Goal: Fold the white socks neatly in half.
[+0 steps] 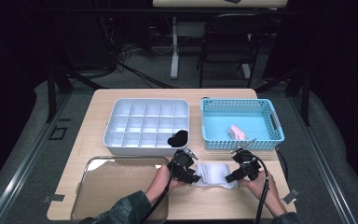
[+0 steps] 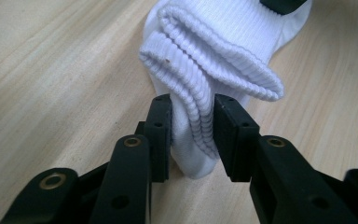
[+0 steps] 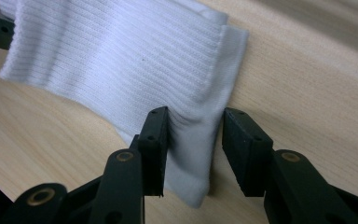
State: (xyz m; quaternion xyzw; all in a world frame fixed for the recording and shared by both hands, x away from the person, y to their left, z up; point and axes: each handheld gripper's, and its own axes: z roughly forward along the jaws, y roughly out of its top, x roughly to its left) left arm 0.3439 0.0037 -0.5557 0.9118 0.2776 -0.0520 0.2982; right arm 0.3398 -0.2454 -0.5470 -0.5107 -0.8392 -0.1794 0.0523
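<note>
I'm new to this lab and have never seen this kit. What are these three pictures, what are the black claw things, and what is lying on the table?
No robot here: a person holds a hand-held two-jaw gripper in each hand. The high view looks down on the wooden table from above; the left gripper and right gripper are near its front edge. The other two pictures come from cameras riding on each gripper, looking along its black jaws.

On the table are a white divided tray with a dark item in one near-right compartment, a blue basket holding something pink, and a clear tray lid.

Between the grippers lies a white sock. The left gripper pinches its bunched ribbed end. The right gripper's jaws straddle the other end, not closed.
</note>
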